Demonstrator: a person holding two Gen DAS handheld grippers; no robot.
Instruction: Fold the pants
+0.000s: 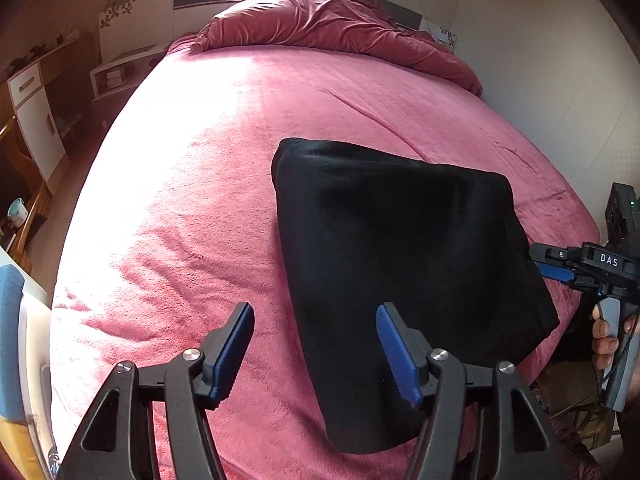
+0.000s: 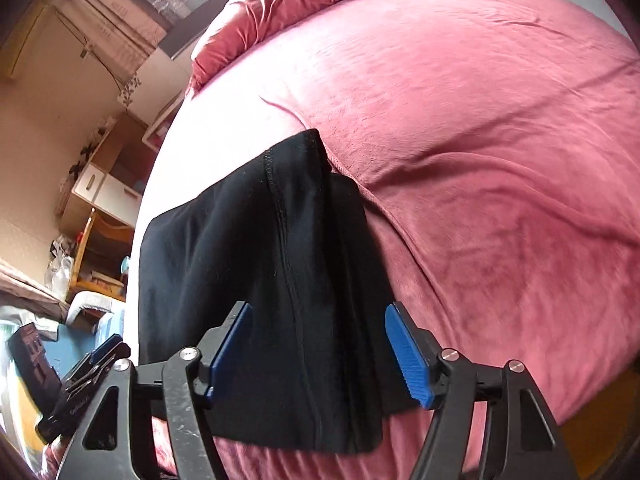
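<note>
Room: bedroom, daylight from a curtained window behind the headboard
Bed [image 1: 240, 168]: covered by a pink fleece blanket, with a rumpled red duvet [image 1: 340, 24] heaped at the far end
Pants [image 1: 400, 264]: black, folded into a compact stack, lying flat near the bed's near edge
Left gripper [image 1: 316, 354]: jaws spread wide, nothing between the blue pads, hovering just off the pants' left edge
Right gripper [image 2: 320, 354]: jaws apart above the folded pants, pads not pressing the cloth
Hand [image 1: 604, 340]: fingers wrapped around the right gripper's handle
</note>
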